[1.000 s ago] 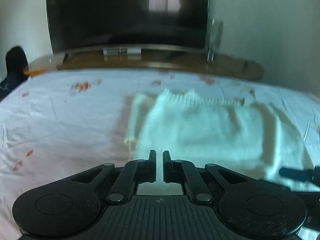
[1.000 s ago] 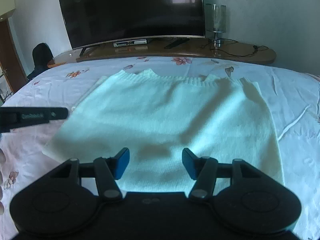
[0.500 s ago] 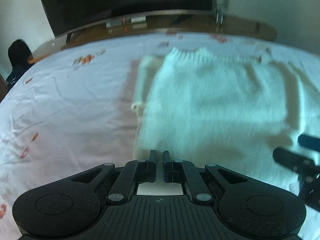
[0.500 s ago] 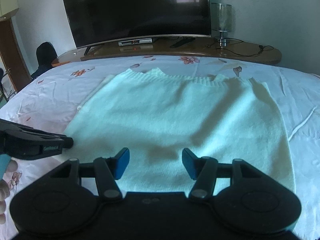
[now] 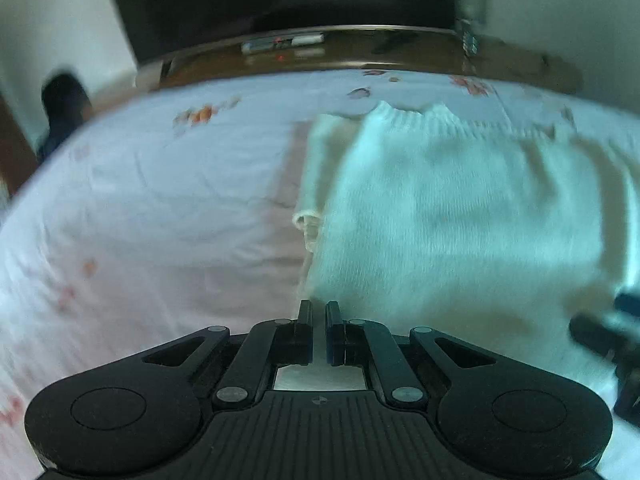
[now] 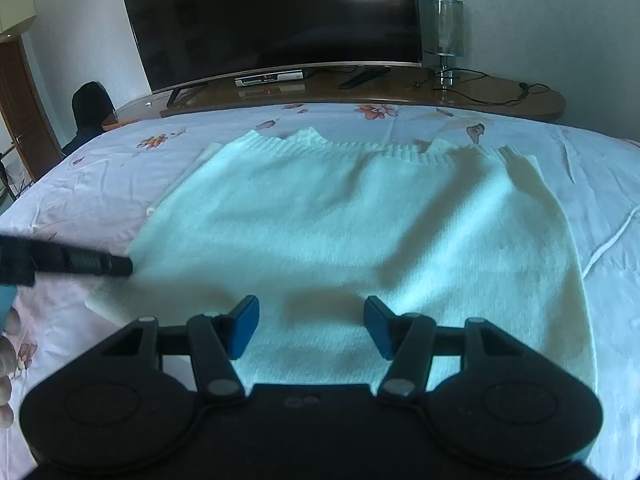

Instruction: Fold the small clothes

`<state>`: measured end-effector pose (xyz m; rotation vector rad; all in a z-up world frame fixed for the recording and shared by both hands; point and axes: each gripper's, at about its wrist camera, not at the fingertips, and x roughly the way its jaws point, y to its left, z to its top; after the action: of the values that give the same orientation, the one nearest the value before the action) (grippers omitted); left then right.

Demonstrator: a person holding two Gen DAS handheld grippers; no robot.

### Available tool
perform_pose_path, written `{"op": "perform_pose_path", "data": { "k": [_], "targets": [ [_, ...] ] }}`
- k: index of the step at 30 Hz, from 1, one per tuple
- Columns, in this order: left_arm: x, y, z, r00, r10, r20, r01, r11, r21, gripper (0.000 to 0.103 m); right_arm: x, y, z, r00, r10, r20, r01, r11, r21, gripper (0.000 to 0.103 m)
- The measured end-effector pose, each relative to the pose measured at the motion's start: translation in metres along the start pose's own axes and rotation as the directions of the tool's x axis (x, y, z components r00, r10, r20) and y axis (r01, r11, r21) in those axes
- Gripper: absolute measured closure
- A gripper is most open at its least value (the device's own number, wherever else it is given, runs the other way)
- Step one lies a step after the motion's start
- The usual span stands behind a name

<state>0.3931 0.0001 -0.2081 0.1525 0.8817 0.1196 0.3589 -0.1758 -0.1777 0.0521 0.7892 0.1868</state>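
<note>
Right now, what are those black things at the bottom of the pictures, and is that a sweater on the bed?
Those black things are grippers, like big tongs. A person holds one in each hand, and each has a little camera looking forward along its two fingers. So one picture is from the left gripper and the other from the right gripper. Yes, a pale knitted sweater lies flat on the flowery bedsheet. The left gripper is shut, with its tips at the sweater's edge; the blurry picture does not show whether it pinches the knit. The right one is open above the sweater, holding nothing. Behind the bed stands a big dark TV.
</note>
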Motion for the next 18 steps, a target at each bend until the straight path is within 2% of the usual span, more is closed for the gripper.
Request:
{"op": "perform_pose_path", "data": {
  "k": [1, 4, 6, 7, 10, 14, 16, 17, 18],
  "targets": [
    [-0.002, -0.001, 0.0, 1.0, 0.005, 0.011, -0.005, 1.0, 0.004, 0.099, 0.0, 0.0, 0.0, 1.0, 0.001, 0.0, -0.001, 1.0, -0.002, 0.045],
    [-0.004, 0.002, 0.001, 0.998, -0.045, 0.045, 0.046, 0.999, -0.02, 0.099, 0.001, -0.001, 0.001, 1.0, 0.004, 0.0, -0.004, 1.0, 0.001, 0.045],
    [-0.012, 0.005, -0.002, 0.994, -0.027, 0.11, 0.031, 0.999, -0.037, 0.1, 0.001, 0.0, 0.001, 1.0, 0.004, 0.0, -0.004, 1.0, -0.001, 0.045],
    [-0.014, 0.006, -0.001, 0.99, -0.038, 0.134, 0.046, 0.997, -0.054, 0.1, 0.001, 0.0, 0.001, 1.0, 0.005, 0.0, -0.005, 1.0, -0.002, 0.045],
    [-0.017, 0.005, 0.002, 0.988, -0.012, 0.153, 0.019, 0.999, -0.048, 0.103, 0.001, -0.001, 0.0, 1.0, 0.007, 0.002, -0.007, 1.0, 0.002, 0.045],
    [-0.016, 0.004, 0.003, 0.992, -0.013, 0.125, 0.017, 0.999, -0.035, 0.102, 0.001, -0.003, 0.0, 1.0, 0.01, 0.002, -0.01, 1.0, 0.01, 0.045],
    [-0.01, 0.003, 0.004, 0.998, -0.049, 0.032, 0.05, 0.999, -0.021, 0.087, 0.0, -0.004, 0.001, 1.0, 0.01, 0.003, -0.01, 1.0, 0.012, 0.045],
    [-0.007, 0.002, 0.004, 0.998, -0.058, -0.008, 0.058, 0.998, -0.027, 0.055, 0.0, -0.004, 0.001, 1.0, 0.012, 0.005, -0.012, 1.0, 0.011, 0.045],
    [-0.008, 0.002, 0.002, 0.999, -0.051, -0.018, 0.05, 0.998, -0.033, 0.032, 0.0, -0.004, 0.001, 1.0, 0.012, 0.006, -0.012, 1.0, 0.011, 0.045]
  ]
}}
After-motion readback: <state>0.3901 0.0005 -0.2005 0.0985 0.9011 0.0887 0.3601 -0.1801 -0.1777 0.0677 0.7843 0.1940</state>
